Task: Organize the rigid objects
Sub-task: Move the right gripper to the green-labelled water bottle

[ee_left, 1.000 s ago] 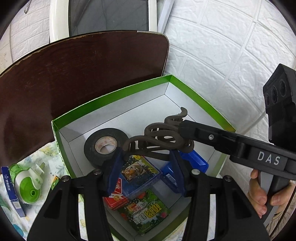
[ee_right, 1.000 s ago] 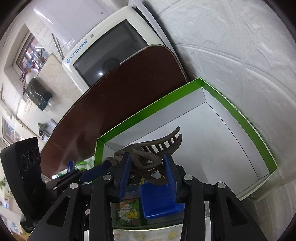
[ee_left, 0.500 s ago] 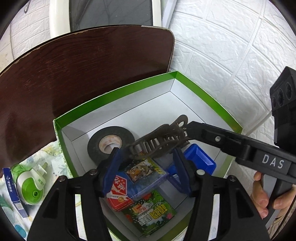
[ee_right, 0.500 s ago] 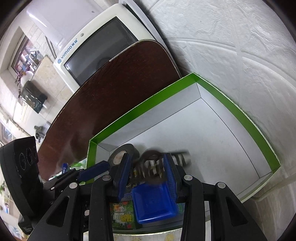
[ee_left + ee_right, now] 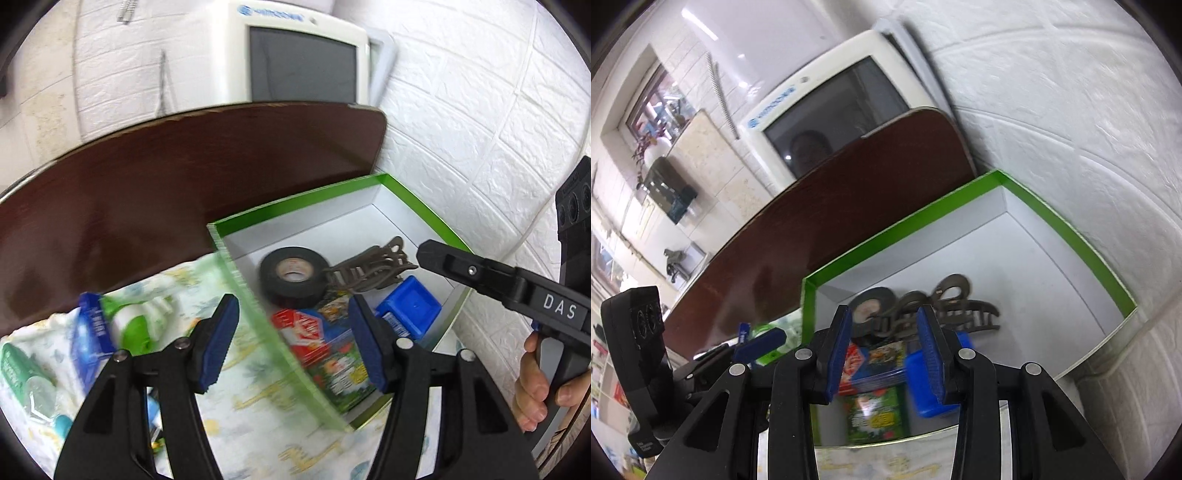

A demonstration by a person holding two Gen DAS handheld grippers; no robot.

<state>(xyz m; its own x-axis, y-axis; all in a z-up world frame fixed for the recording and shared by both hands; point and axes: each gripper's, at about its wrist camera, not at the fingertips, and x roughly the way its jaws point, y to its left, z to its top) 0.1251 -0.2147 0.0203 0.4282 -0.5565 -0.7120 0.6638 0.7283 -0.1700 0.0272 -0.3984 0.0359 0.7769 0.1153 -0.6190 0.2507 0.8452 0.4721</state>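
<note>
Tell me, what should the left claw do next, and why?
Probably swing over to the white-and-green bottle lying on the patterned cloth and line up on it. The left claw has just been opening and holds nothing, the brown hair clip already lies in the green-rimmed box beside the black tape roll, and things outside the box still wait.

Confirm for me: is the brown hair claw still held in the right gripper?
No: the hair claw lies in the green-rimmed box, clear of the right gripper.
</note>
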